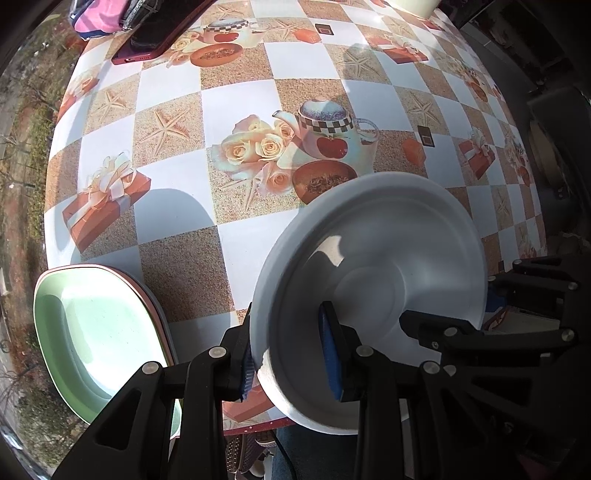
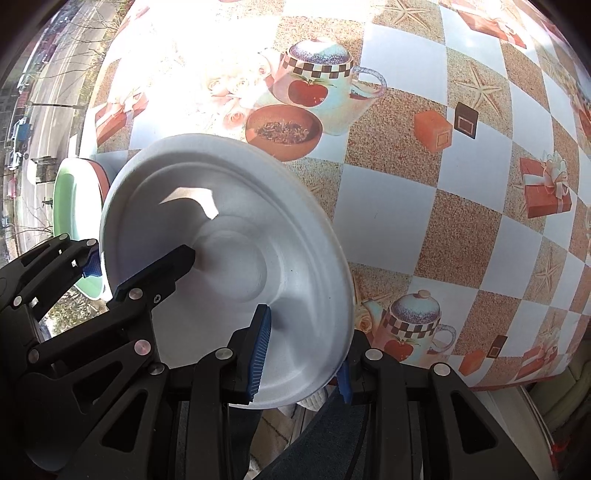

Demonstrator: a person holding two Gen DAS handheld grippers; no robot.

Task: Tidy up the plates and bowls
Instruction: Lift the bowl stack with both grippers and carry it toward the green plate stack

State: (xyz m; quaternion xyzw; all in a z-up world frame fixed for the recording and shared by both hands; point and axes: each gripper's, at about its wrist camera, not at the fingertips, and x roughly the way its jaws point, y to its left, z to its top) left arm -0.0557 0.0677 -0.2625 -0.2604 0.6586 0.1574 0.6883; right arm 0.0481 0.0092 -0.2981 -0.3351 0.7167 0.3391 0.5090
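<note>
A white foam bowl [image 1: 388, 251] hangs tilted above the table's near edge, held by both grippers. My left gripper [image 1: 290, 360] is shut on its near rim, one blue pad inside the bowl and one outside. My right gripper [image 2: 303, 363] is shut on the opposite rim of the same bowl [image 2: 229, 206] in the same way. Each gripper shows in the other's view: the right gripper [image 1: 450, 301] at the bowl's right rim, the left gripper [image 2: 140, 258] at its left rim. A green plate [image 1: 92, 332] lies on top of a pink one at the table's left edge, also seen as the green plate [image 2: 68, 199].
The table [image 1: 177, 258] wears a checkered cloth printed with teapots and gift boxes. A phone in a dark red case [image 1: 147, 44] and a pink pouch [image 1: 96, 18] lie at the far left. A pale cup [image 1: 413, 7] stands at the far edge. A person's shoes [image 1: 251, 450] show below.
</note>
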